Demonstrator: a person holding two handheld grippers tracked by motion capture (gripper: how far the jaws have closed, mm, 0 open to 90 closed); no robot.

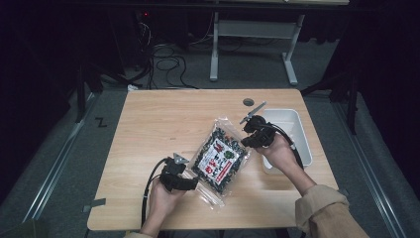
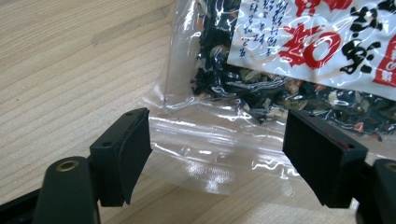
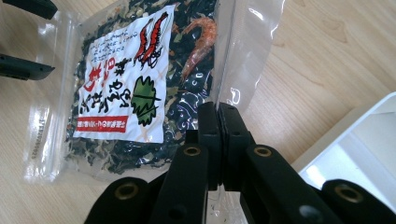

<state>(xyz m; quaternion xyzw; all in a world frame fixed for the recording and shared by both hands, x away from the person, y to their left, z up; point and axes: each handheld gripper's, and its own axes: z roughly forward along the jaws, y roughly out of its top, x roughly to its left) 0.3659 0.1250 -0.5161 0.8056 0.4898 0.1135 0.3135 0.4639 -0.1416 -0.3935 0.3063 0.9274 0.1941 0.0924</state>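
A clear plastic bag of dark dried food (image 1: 219, 156) with a white and red label lies slanted on the wooden table (image 1: 148, 124). My right gripper (image 1: 250, 133) is shut on the bag's upper right edge; in the right gripper view its jaws (image 3: 218, 122) pinch the clear plastic of the bag (image 3: 130, 88). My left gripper (image 1: 194, 182) stands open at the bag's lower left end. In the left gripper view the bag's clear sealed strip (image 2: 219, 140) lies between the two spread pads (image 2: 125, 149), not gripped.
A white plastic bin (image 1: 292, 134) stands at the table's right side, just beyond my right hand, and its corner (image 3: 355, 154) shows in the right gripper view. A round cable hole (image 1: 248, 102) is near the table's far edge. Cables lie on the floor behind.
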